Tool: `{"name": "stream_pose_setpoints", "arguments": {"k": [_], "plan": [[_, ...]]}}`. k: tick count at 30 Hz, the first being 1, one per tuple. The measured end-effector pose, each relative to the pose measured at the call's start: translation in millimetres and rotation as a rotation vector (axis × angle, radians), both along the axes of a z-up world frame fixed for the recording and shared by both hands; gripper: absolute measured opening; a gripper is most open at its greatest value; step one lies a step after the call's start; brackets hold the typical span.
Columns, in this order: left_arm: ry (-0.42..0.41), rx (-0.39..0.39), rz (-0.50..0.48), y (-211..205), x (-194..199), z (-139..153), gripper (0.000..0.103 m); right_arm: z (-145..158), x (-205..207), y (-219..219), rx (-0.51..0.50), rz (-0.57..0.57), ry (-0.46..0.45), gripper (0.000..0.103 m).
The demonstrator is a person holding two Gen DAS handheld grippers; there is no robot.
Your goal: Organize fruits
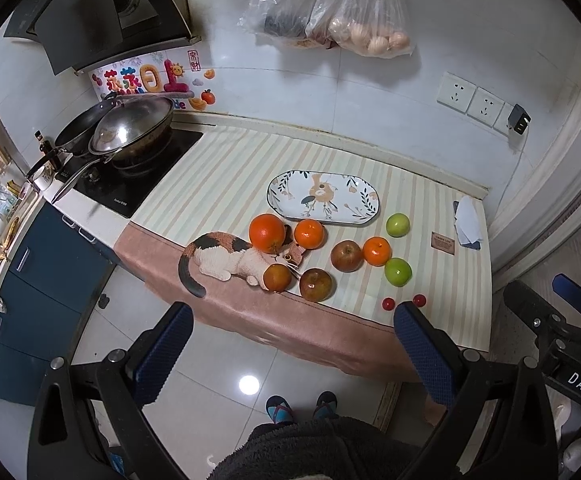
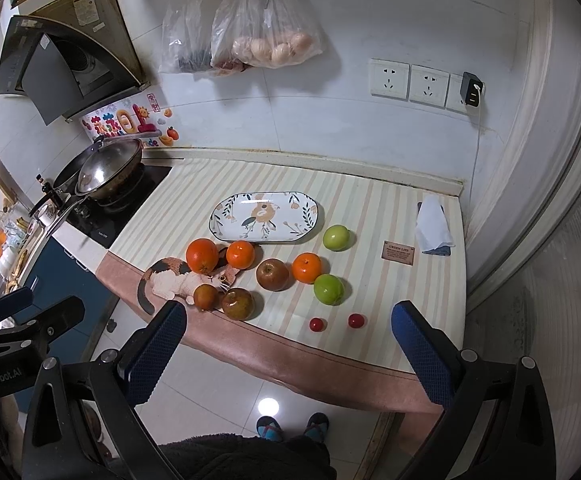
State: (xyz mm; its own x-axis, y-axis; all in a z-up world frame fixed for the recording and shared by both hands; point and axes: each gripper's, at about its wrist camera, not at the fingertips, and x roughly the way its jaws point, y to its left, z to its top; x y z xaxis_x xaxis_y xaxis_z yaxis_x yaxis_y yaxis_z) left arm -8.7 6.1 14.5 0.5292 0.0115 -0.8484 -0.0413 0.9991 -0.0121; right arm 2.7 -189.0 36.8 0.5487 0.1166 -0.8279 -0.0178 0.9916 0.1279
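Note:
An oval flowered plate (image 1: 322,198) (image 2: 266,216) lies empty on the striped counter cloth. In front of it sit three oranges, the largest (image 1: 267,233) (image 2: 202,255) at left, dark red apples (image 1: 346,255) (image 2: 272,274), two green apples (image 1: 397,272) (image 2: 329,289) and two small red cherry tomatoes (image 1: 388,303) (image 2: 316,324). My left gripper (image 1: 294,320) is open and empty, held back over the counter's front edge. My right gripper (image 2: 290,320) is open and empty, also back from the fruit.
A wok with lid (image 1: 130,128) sits on the stove at left. Plastic bags (image 2: 250,40) hang on the wall above. A phone under a tissue (image 2: 433,228) lies at the counter's right end. A cat picture (image 1: 226,258) is printed on the cloth.

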Motion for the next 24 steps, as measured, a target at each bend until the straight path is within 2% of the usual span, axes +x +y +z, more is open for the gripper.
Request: {"name": "stream_pose_setpoints", "arguments": {"k": [24], "plan": [[0.002, -0.005, 0.0, 3.0, -3.8, 1.8, 0.103, -1.6, -1.7, -1.6, 0.0, 0.002, 0.0, 0.103]]}}
